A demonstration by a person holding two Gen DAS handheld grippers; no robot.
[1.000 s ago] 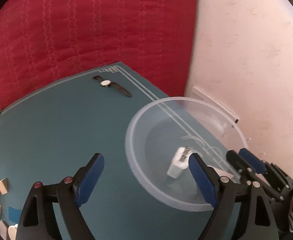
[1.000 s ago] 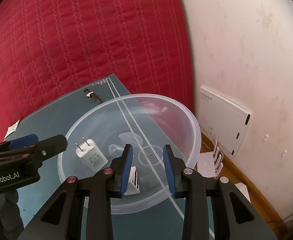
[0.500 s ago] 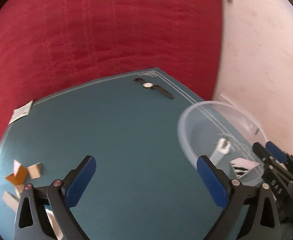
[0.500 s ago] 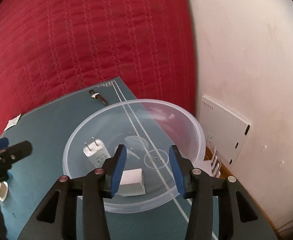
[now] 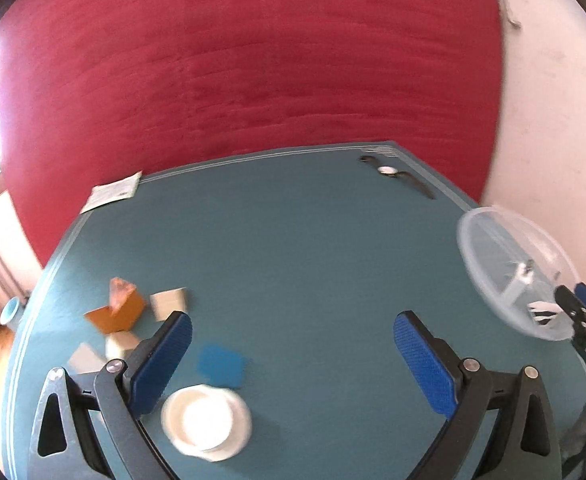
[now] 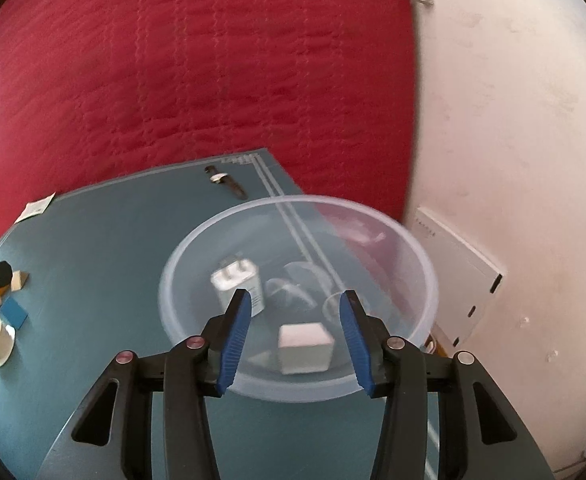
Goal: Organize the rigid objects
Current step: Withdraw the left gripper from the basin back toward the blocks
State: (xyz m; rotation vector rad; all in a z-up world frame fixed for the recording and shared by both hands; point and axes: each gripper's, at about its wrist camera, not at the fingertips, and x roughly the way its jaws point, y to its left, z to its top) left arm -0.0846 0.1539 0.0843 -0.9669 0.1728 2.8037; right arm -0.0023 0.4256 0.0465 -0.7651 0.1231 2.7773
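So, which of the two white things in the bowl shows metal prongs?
The charger at the bowl's left side; its prongs point away. The white cube nearer the right gripper shows none.

The middle of the teal counter (image 5: 301, 264) lies bare, a broad lane from its near edge to the far corner, where only a wristwatch (image 5: 397, 174) lies flat. On the left the way is cluttered: an orange block (image 5: 119, 312), pale blocks (image 5: 169, 302), a blue tile (image 5: 221, 364) and a white cup (image 5: 207, 420) sit close together, just beside the left claw (image 5: 293, 360). At the right edge the clear bowl (image 6: 421, 264) stands high-walled, with a white charger (image 6: 237, 284) and a white cube (image 6: 305, 346) inside, and open room above its rim. A red quilt (image 5: 253, 60) closes the far side, a white wall (image 6: 513, 120) the right.
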